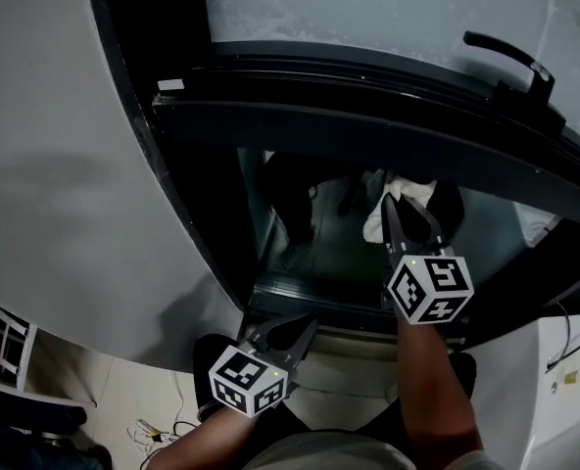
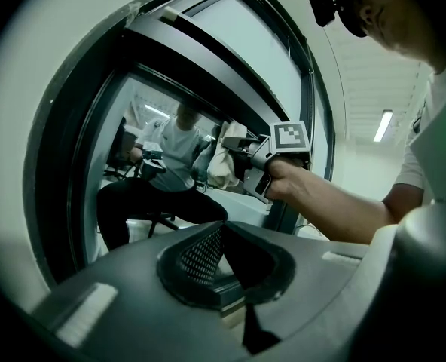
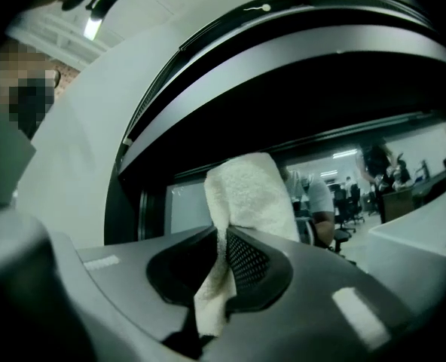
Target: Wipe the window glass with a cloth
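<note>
The white cloth (image 1: 396,199) is clamped in my right gripper (image 1: 408,215), which is shut on it and holds it up against the lower window glass (image 1: 314,233). In the right gripper view the cloth (image 3: 249,191) rises from between the jaws of the right gripper (image 3: 224,236) in front of the pane (image 3: 185,206). My left gripper (image 1: 288,333) hangs lower, near the bottom frame, shut with nothing in it. The left gripper view shows its jaws meeting at the left gripper's tip (image 2: 221,231), with the right gripper (image 2: 247,157) and cloth (image 2: 224,163) beyond.
A thick dark window frame (image 1: 368,130) crosses above the lower pane, with a black handle (image 1: 510,62) at upper right. A white wall (image 1: 55,164) lies left, a white unit (image 1: 564,360) right. Cables (image 1: 148,429) lie on the floor.
</note>
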A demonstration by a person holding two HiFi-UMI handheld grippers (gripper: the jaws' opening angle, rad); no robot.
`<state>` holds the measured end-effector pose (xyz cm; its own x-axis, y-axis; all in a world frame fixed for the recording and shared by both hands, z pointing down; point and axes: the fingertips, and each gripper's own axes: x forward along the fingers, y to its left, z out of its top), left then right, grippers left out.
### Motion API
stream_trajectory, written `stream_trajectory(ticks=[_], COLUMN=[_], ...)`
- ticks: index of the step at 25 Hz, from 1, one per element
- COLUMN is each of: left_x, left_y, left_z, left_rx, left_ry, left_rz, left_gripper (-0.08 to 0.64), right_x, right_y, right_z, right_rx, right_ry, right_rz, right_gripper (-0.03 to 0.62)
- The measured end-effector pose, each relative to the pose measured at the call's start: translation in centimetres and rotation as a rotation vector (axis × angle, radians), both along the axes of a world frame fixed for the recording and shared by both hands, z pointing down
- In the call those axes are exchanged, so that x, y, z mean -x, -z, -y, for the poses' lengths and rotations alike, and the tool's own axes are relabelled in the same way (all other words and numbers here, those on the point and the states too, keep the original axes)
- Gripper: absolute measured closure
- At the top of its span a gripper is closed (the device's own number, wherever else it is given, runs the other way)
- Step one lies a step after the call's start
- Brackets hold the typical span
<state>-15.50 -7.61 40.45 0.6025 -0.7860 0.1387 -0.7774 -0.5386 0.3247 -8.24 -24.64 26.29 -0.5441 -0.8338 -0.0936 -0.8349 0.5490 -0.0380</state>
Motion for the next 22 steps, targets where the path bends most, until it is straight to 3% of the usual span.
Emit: stream_trajectory(ticks=[4,8,14,18,22], left_x=[-0.7,-1.7,-2.2,-3.1,-4.8], left_y=[0.1,0.7,1.8,2.2,2.8], left_z=[0.3,0.3,0.7,1.0,1.0], left_rx=[0.003,-0.003,-0.029,-0.009,-0.014], left_ry=[-0.008,-0.028,-0.033,-0.043,-0.070], left_rz=[-0.010,-0.008,-0.009,-0.081,-0.095], left_gripper=[0.543,0.543,0.543,0.543,0.543], right_x=[-0.3,-1.0,-2.7,-4.0,-6.7], right_y=[0.7,1.1,1.7,1.4,1.6], right_z=[-0.3,-1.0,-2.8,-4.4,-6.2], right_rx=[0.048,0.065,0.107,0.195,0.211], right_ry=[0.150,0.231,0.406,0.545,0.561], right_rz=[0.178,0.299,0.557,0.744,0.783], right_gripper=[0.552,0.552,0.552,0.552,0.552])
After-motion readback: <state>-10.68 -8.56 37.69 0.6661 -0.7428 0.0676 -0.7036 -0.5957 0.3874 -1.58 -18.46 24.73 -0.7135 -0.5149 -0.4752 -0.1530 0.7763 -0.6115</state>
